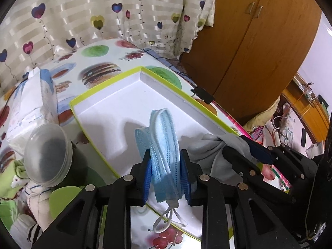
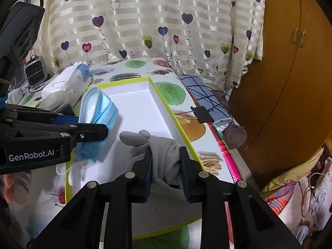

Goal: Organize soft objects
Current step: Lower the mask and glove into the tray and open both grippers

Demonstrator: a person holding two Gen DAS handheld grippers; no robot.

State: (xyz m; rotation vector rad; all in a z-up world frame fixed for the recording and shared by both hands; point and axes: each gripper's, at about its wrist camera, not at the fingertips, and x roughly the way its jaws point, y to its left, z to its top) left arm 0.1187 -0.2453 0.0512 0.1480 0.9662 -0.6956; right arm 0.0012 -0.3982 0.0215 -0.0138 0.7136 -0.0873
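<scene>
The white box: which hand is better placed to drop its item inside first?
Probably right: the right gripper holds the grey glove low over the white box; the left gripper's blue mask hangs higher.

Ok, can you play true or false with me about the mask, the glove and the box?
1. The left tongs hold a folded light-blue face mask. True.
2. The right tongs hold a red woolly sock. False: a grey knitted glove.
3. Both soft things hang over the shallow white box with the lime-green rim. True.
4. The box is full of toys. False: no toys in it.
5. The curtain has hearts on it. True.
</scene>
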